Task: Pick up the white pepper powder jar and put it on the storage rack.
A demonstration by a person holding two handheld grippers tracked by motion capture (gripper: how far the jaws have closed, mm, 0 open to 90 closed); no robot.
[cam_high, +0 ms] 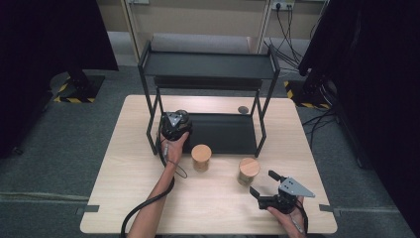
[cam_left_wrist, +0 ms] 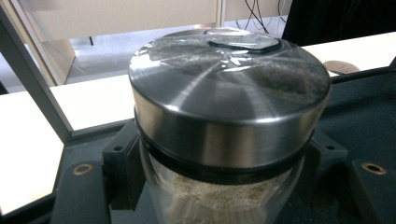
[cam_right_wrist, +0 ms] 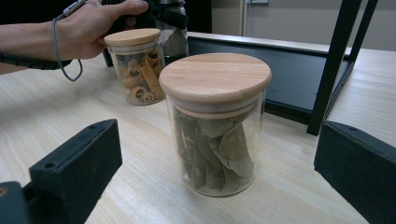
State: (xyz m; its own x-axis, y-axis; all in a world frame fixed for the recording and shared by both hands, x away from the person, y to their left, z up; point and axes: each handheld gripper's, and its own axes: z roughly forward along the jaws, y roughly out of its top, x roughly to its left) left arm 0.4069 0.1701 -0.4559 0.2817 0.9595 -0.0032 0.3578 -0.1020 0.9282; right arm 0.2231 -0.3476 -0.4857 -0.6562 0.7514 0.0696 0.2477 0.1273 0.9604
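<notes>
On the desk, my left gripper clamps the steel-lidded jar over the rack's bottom tray for shelving; my right gripper gapes toward the leaf jar, ready to grab.

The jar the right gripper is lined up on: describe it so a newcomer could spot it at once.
Start at the black two-tier rack on the wooden table. Two wood-lidded glass jars stand on the table in front of it; take the leaf jar, the one nearer the right gripper, whose jaws stand open short of it. It holds flat dried leaves, whereas the bark jar holds curled brown rolls.
</notes>
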